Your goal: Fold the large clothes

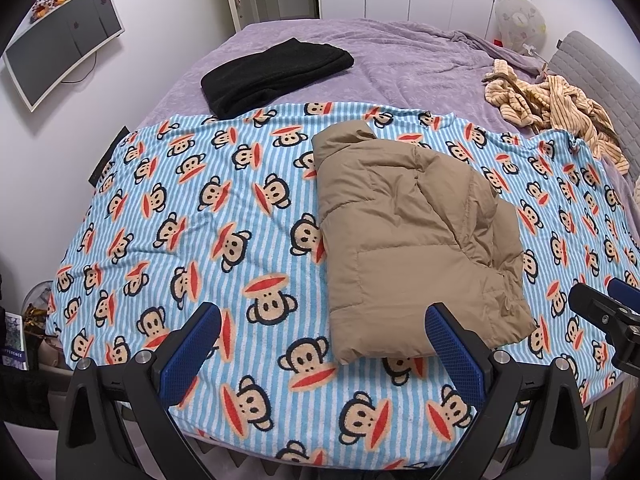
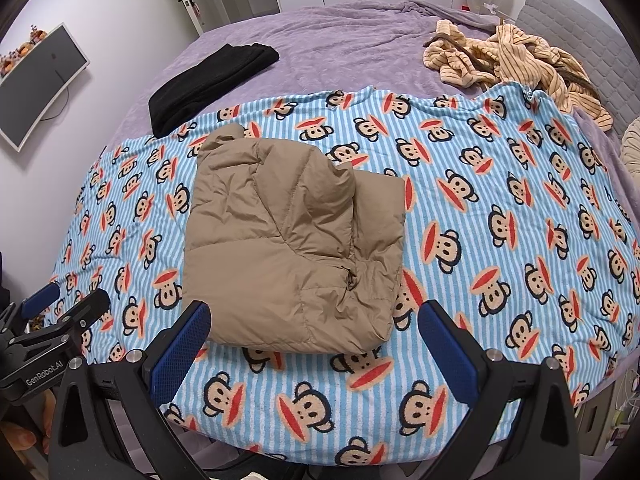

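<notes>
Both grippers hang released over the near edge of the bed: the left gripper (image 1: 322,326) with fingers spread wide and gripping nothing, the right gripper (image 2: 314,324) likewise. Between them, on the monkey-print blanket (image 1: 224,208), lies the tan puffer jacket (image 2: 292,240), folded into a puffy quilted block, its long axis running from the near edge toward the far edge, collar end farthest. Beyond, a folded black garment (image 1: 276,74) and a striped heap (image 2: 516,58) rest on the purple cover (image 1: 400,60).

Bed (image 1: 304,36) under monkey-print blanket (image 1: 200,216)
</notes>
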Action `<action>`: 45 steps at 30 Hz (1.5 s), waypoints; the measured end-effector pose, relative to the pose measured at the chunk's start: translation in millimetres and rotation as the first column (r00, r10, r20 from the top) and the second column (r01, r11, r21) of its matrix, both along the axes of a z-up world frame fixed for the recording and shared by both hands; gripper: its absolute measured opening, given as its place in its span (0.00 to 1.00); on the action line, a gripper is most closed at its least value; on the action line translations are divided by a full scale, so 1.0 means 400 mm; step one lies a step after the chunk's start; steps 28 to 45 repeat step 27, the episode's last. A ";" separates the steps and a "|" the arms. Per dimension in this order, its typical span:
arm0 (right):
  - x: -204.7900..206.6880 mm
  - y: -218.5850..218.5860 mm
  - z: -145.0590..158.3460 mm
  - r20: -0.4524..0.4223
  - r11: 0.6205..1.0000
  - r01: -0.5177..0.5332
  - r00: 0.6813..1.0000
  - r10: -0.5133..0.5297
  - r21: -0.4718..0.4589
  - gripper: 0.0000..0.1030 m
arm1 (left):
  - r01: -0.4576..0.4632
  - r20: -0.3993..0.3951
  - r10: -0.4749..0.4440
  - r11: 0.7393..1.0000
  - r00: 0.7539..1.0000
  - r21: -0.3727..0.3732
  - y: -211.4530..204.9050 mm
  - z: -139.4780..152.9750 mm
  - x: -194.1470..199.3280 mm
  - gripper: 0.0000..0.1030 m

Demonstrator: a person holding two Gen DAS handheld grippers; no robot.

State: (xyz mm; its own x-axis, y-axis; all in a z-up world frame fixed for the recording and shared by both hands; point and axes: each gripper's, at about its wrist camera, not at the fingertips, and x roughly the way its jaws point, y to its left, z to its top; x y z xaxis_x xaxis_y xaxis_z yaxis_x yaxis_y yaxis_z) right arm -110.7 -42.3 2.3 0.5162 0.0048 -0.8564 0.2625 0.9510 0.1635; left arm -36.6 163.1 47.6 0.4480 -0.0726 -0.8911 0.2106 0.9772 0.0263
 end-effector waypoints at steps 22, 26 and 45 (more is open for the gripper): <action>0.000 -0.002 -0.001 -0.005 1.000 -0.001 1.000 0.001 0.001 1.00 | 0.007 0.012 -0.006 1.000 1.000 -0.007 -0.001 0.002 0.008 0.99; -0.001 0.001 0.000 -0.008 1.000 0.001 1.000 -0.001 0.002 1.00 | 0.010 0.010 -0.010 1.000 1.000 -0.013 -0.005 0.001 0.009 0.99; -0.003 0.002 0.001 -0.009 1.000 0.000 1.000 0.000 0.001 1.00 | 0.008 0.007 -0.008 1.000 1.000 -0.012 -0.005 0.000 0.010 0.99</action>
